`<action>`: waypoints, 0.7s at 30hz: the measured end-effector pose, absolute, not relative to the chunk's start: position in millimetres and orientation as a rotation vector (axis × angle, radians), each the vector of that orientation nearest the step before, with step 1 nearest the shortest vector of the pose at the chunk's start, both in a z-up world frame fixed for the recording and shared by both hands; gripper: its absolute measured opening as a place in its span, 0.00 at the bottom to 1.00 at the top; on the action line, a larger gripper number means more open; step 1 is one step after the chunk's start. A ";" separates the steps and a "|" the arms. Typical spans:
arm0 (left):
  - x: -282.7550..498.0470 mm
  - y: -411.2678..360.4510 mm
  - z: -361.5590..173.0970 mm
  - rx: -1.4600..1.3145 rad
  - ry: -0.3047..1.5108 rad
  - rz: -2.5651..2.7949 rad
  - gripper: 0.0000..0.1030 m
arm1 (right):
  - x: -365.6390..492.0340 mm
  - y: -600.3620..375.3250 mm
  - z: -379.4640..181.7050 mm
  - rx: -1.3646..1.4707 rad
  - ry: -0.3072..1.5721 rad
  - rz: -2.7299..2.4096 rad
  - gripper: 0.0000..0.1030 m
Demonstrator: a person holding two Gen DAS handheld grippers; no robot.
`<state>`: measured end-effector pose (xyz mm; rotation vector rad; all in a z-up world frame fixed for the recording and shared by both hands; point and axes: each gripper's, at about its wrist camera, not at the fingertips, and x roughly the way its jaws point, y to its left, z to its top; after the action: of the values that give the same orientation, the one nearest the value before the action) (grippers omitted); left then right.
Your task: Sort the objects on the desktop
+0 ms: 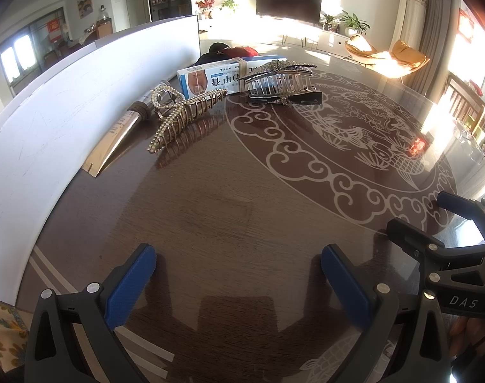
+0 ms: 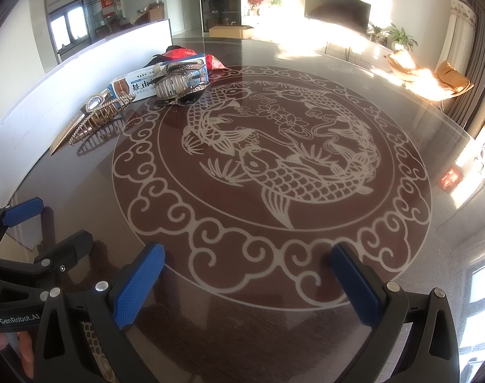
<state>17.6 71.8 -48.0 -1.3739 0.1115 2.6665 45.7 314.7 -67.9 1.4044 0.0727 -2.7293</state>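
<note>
Sunlit living-room furniture is seen behind a dark, glossy round table (image 2: 306, 319) inlaid with a pale fish-and-cloud pattern. Along its left side a white board (image 1: 66, 121) is stood upright, and the things to be sorted are gathered near its far end.

A pearl-studded hair claw (image 1: 181, 115) is laid on its side just beside a gold tube (image 1: 127, 127) that lies along the board. Further back, a large rhinestone claw clip (image 1: 277, 79) is rested against a blue-and-white carton (image 1: 210, 79), with a flat black clip (image 1: 293, 99) in front of it. Red and dark items behind the carton are too hidden to name.

The left gripper (image 1: 239, 274) and the right gripper (image 2: 248, 274) are both held low over bare tabletop, jaws spread wide with nothing between the blue pads, well apart from the objects.

The claws are judged light, rigid and springy, with thin teeth and glued stones that could be chipped; a hold across the solid spine is probably safest. The carton is likely light and crushable, best pinched across its narrow faces. The tube is expected to roll and slip on the polished surface.
</note>
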 end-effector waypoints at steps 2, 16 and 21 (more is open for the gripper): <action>17.6 71.8 -48.0 -1.374 0.112 2.666 1.00 | 45.7 314.7 -67.9 1.404 0.073 -2.729 1.00; 18.1 48.5 -33.9 -1.323 -0.032 2.767 1.00 | 45.8 314.7 -68.1 1.404 0.072 -2.729 1.00; -8.8 31.6 -11.3 -1.154 0.083 2.965 1.00 | 45.8 314.7 -68.2 1.404 0.072 -2.730 1.00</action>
<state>-8.8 31.6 -11.3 -1.1540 0.0831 2.9651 45.8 314.7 -68.2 1.4043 0.0723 -2.7295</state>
